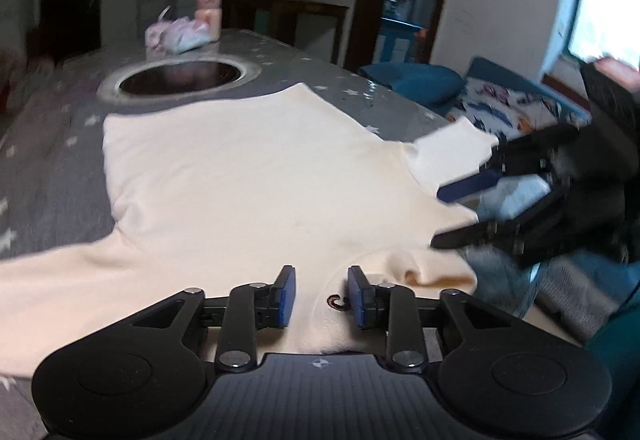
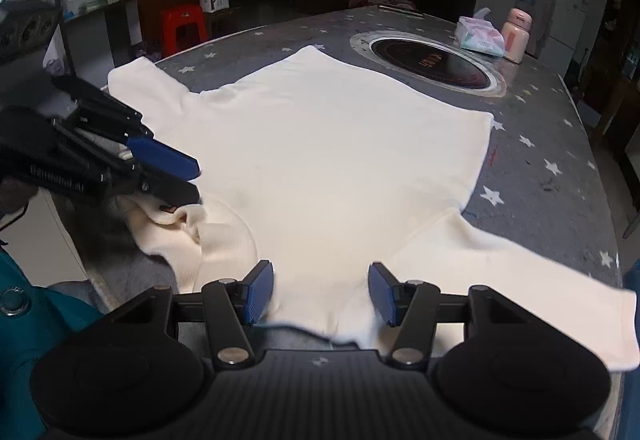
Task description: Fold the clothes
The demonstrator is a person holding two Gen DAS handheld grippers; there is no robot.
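Cream shirt [image 2: 332, 143] before cooktop [image 2: 430, 61], bottle [image 2: 515, 35]

Shirt [image 2: 320, 143] on table [image 2: 540, 143] (flat)

Two matte-black handheld grippers fill the lower frames: the left gripper [image 1: 321, 294] and the right gripper [image 2: 321, 292] each carry a ribbed black body, two round black discs at the lower corners and a small white compass-like mark at centre. Slim black linkage arms — pinned with silver screws — end in ribbed blue pads [image 2: 260, 292]. At the lower left of the right wrist view, a teal garment with a round metal button [image 2: 14, 302] shows.
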